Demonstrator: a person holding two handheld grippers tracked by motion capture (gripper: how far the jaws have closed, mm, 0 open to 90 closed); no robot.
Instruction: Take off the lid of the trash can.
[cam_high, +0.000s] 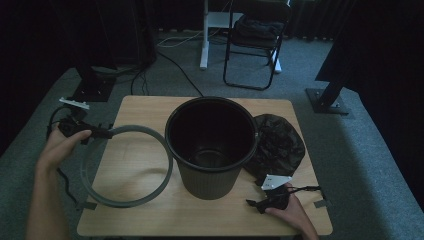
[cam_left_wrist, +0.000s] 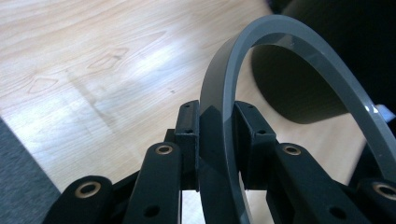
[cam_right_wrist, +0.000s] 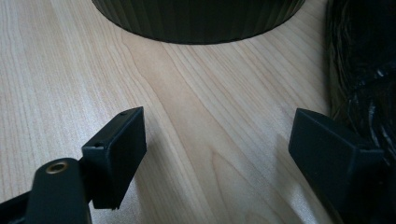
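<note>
A dark round bin (cam_high: 211, 145) stands upright in the middle of the wooden table (cam_high: 150, 105). Left of it a grey plastic ring (cam_high: 126, 166) lies tilted over the tabletop, its near rim by the table's front left. My left gripper (cam_high: 102, 133) is shut on the ring's far left rim; in the left gripper view the ring's band (cam_left_wrist: 219, 121) is pinched between both pads. My right gripper (cam_high: 256, 204) rests low on the table at the front right, jaws open and empty (cam_right_wrist: 215, 140), facing the bin's base (cam_right_wrist: 201, 23). A crumpled black bag (cam_high: 277, 145) lies right of the bin.
A folding chair (cam_high: 255, 35) and a white desk leg (cam_high: 204, 35) stand on the carpet beyond the table. Black stand bases (cam_high: 327, 100) sit at the back left and back right. The black bag (cam_right_wrist: 364, 70) lies right beside my right gripper's jaw.
</note>
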